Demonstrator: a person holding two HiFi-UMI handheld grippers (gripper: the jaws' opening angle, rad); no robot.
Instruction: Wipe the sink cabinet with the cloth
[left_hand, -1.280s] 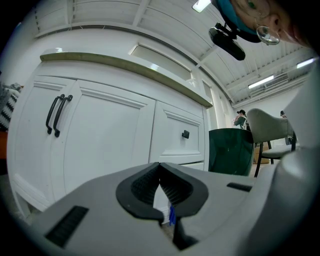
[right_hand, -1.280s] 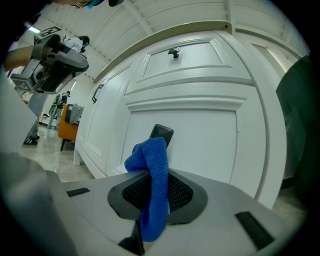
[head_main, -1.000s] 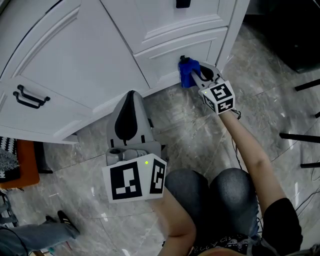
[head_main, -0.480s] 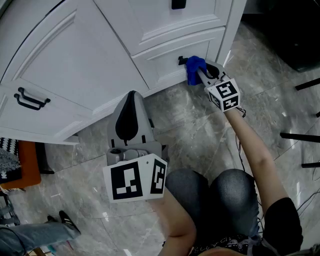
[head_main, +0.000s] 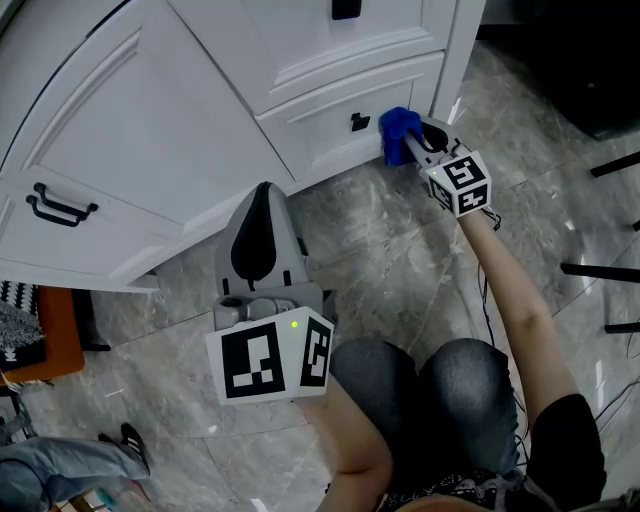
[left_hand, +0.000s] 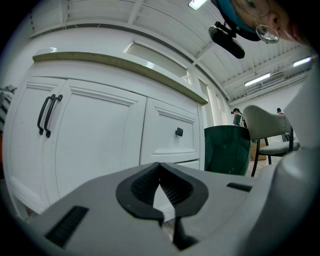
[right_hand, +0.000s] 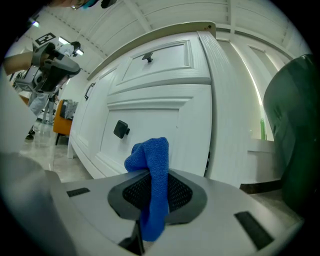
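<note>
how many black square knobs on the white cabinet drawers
2. One black square knob sits on the lower white drawer, left of the blue cloth; the other on the drawer above. Others may lie out of frame.

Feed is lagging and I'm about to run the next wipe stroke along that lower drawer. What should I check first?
1. Grip: blue cloth clamped in the right gripper jaws: ok.
2. Contact: cloth touching the lower drawer front: cannot tell; it is right at the panel.
3. Obstacle: black knob apart from the cloth, off to its left: ok.
4. Spare hand: left gripper jaws together, empty, back from the cabinet: ok.
5. Surroundings: dark green bin apart from the cloth: ok.
</note>
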